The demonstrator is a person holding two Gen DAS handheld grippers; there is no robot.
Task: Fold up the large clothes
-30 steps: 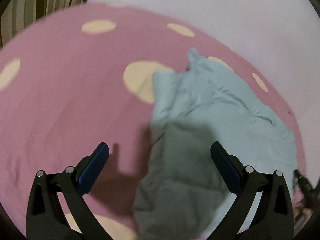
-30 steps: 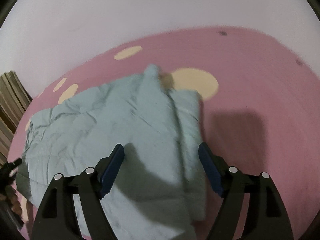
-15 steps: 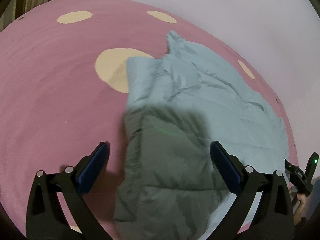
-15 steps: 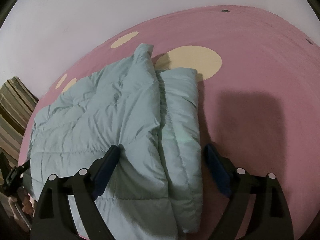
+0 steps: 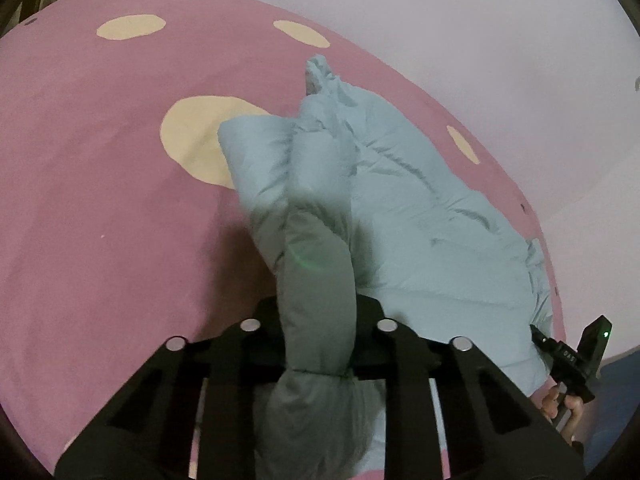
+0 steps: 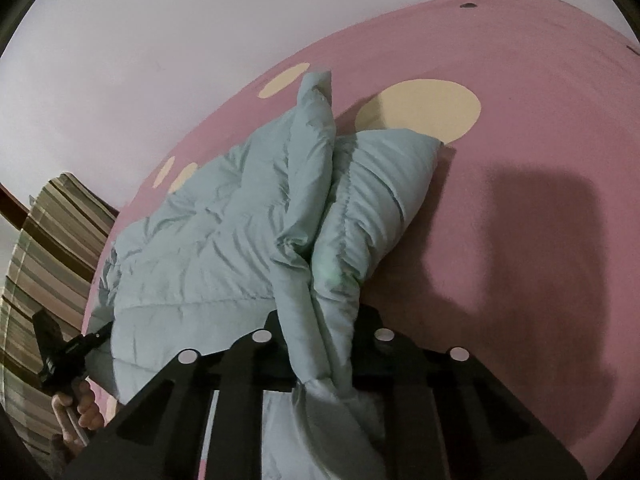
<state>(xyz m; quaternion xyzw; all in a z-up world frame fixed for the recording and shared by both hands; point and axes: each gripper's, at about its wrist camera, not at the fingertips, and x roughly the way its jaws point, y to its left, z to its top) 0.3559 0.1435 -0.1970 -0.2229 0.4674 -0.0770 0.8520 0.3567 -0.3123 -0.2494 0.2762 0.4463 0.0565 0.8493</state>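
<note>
Padding bunches thickly between the left gripper (image 5: 318,332), which is clamped on the near edge of the pale blue puffer jacket (image 5: 400,208) lying on the pink spotted bedspread (image 5: 100,160); it looks light, soft and slippery. Seen from the right, the right gripper (image 6: 322,344) pinches another near fold, a sound hold on quilted seams.

**Pink spotted bed against a pale wall**

You work over a pink bedsheet (image 5: 100,200) dotted with cream ovals (image 6: 420,110). Behind it rises a plain, pale lilac wall (image 5: 480,40). A brown-and-green striped fabric (image 6: 44,248) sits at the bed's edge. Dim light casts hard shadows (image 6: 540,248) on the sheet.
</note>
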